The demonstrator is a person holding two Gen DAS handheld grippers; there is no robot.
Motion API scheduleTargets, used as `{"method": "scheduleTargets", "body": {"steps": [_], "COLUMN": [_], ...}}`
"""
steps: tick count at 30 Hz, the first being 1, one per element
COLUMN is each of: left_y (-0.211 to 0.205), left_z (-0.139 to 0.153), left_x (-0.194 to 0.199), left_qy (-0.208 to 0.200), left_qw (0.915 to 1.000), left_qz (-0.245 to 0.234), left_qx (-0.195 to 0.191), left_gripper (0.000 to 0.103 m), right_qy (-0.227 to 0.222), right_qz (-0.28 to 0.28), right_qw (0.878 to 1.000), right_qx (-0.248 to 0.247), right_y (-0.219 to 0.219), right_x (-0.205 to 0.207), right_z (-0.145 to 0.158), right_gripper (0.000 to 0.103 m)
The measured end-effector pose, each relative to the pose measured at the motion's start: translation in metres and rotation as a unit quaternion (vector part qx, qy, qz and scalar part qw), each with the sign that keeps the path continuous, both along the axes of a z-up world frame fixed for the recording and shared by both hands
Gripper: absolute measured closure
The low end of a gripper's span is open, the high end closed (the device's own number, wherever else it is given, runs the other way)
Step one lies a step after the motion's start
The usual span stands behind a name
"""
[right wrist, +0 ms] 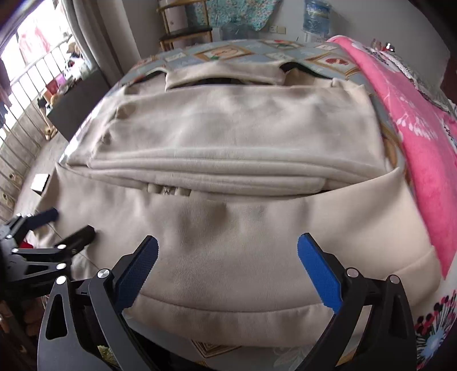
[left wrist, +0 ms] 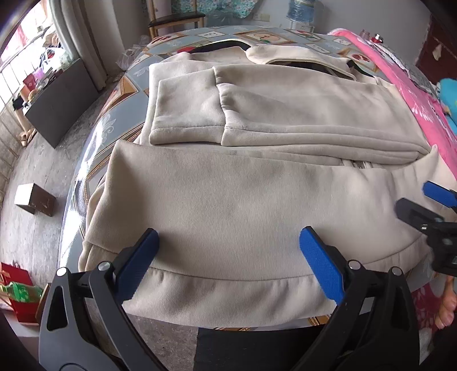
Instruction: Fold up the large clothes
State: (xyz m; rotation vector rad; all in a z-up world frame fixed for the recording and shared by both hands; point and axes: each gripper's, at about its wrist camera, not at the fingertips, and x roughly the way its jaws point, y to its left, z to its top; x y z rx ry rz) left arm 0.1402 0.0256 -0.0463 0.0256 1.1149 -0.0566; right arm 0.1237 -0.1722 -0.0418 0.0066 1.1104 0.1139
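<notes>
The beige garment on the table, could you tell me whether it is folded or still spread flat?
Partly folded: the garment has both sleeves laid across its upper half, while its lower half with the hem lies flat.

Daylit barred window [left wrist: 17, 57], grey floor [left wrist: 34, 177], wooden chair [left wrist: 177, 20] by wall.

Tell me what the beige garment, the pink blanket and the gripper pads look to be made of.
Garment: probably thick cotton fleece, matte, finely ribbed. Blanket: plush synthetic fleece, likely; fuzzy sheen. Pads: blue rubber or plastic, apparently, with knurled texture.
</notes>
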Motion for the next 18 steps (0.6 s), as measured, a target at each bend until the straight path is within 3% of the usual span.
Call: {"method": "scheduleTargets", "body": {"steps": [4, 10, 12, 14, 16, 18], "left_y": [0.006, 0.042, 0.059, 0.072, 0.084, 0.095], "left_z": [0.003, 0.036, 0.042, 0.045, 0.043, 0.04], "left_x": [-0.003, -0.026, -0.027, -0.026, -0.024, -0.019], "left_qy": [-0.009, -0.099, -0.111, -0.111, -0.102, -0.092], "left_qw": [0.9997, 0.9941, 0.993, 0.9928, 0.9931, 0.993], "left_qz": [-0.024, -0.039, -0.033, -0.029, -0.027, -0.024], "left_qx": [-0.005, -0.017, -0.023, -0.035, -0.05, -0.071], "left_gripper": [0.007, 0.008, 0.008, 0.014, 0.031, 0.039], "right_qy": [-0.013, -0.014, -0.013, -0.014, -0.015, -0.015], "right_qz": [0.007, 0.011, 0.011, 0.01, 0.011, 0.011], "right_qw": [1.0, 1.0, 1.0, 1.0, 1.0, 1.0], "right_qx": [-0.016, -0.007, -0.008, -0.007, -0.007, -0.007], "right_y": [0.006, 0.002, 0.002, 0.001, 0.001, 0.001], "right_x": [-0.004, -0.005, -0.005, -0.005, -0.005, -0.005], "right_z": [-0.007, -0.006, -0.007, -0.007, -0.007, -0.008], "right_gripper": [0.006, 0.006, 0.006, 0.006, 0.006, 0.006]}}
